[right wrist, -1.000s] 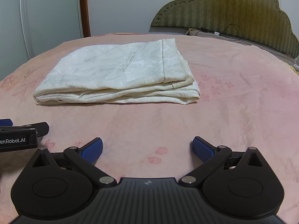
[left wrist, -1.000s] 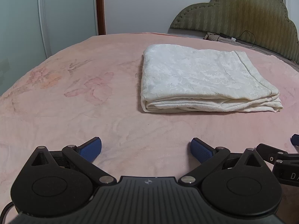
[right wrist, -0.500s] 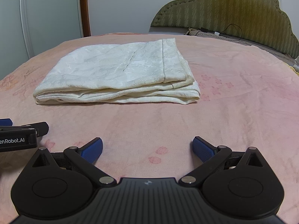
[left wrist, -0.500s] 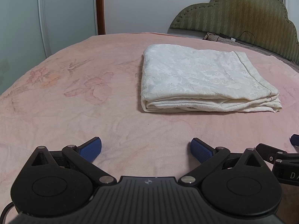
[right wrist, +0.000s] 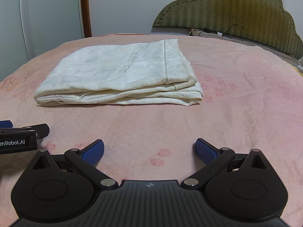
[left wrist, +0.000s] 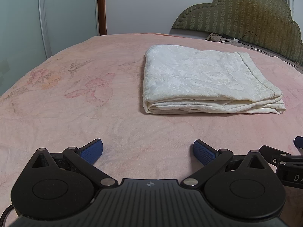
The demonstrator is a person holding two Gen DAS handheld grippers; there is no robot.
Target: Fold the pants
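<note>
The cream-white pants (left wrist: 204,77) lie folded in a flat rectangular stack on the pink bedspread (left wrist: 75,102); they also show in the right wrist view (right wrist: 121,75). My left gripper (left wrist: 148,151) is open and empty, low over the bedspread, well short of the stack's near edge. My right gripper (right wrist: 149,150) is open and empty, likewise short of the stack. Each gripper shows at the edge of the other's view: the right one (left wrist: 284,158) and the left one (right wrist: 20,134).
An olive padded headboard (left wrist: 246,17) stands at the back right, with a cable and small items (left wrist: 234,39) before it. A pale wardrobe (left wrist: 47,19) and a wooden door frame (left wrist: 101,7) stand at the back left.
</note>
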